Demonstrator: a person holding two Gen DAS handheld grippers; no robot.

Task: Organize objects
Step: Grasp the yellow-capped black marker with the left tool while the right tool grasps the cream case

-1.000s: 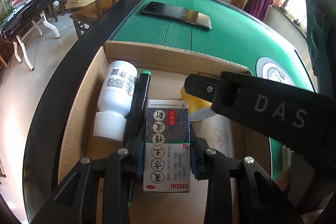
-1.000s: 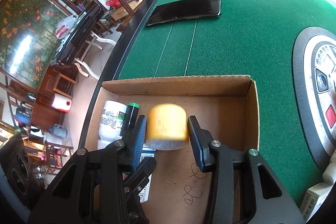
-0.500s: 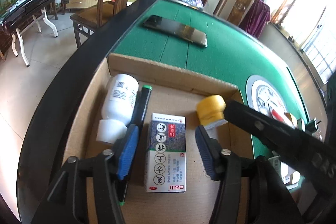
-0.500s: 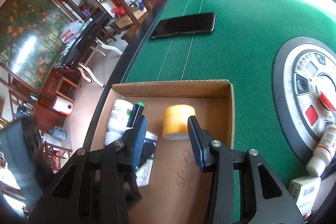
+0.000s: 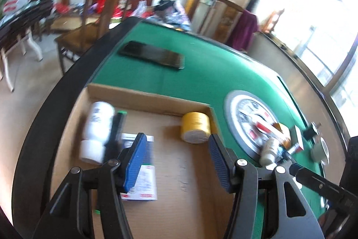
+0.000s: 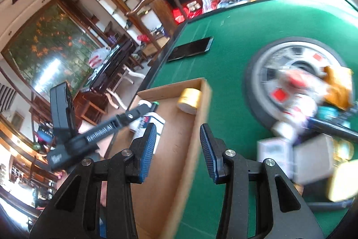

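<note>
Both grippers, left [image 5: 176, 162] and right [image 6: 176, 150], gape empty above shallow brown cardboard box [image 5: 145, 101] holding yellow tape roll [image 5: 195, 128].

Table [image 5: 212, 73]: green felt top, dark rim.
Box [image 5: 147, 100]: cardboard, open, on felt by table's near-left edge.
Phone [image 5: 152, 54]: black, flat on felt, beyond box, well apart.
Dial [image 5: 230, 109]: round grey panel set in felt, just rt of box.
Pile [image 6: 297, 104]: bottles, cartons etc on & near dial; blurred, can't sort.
Cup [image 5: 321, 150]: rt of dial, on felt.
</note>
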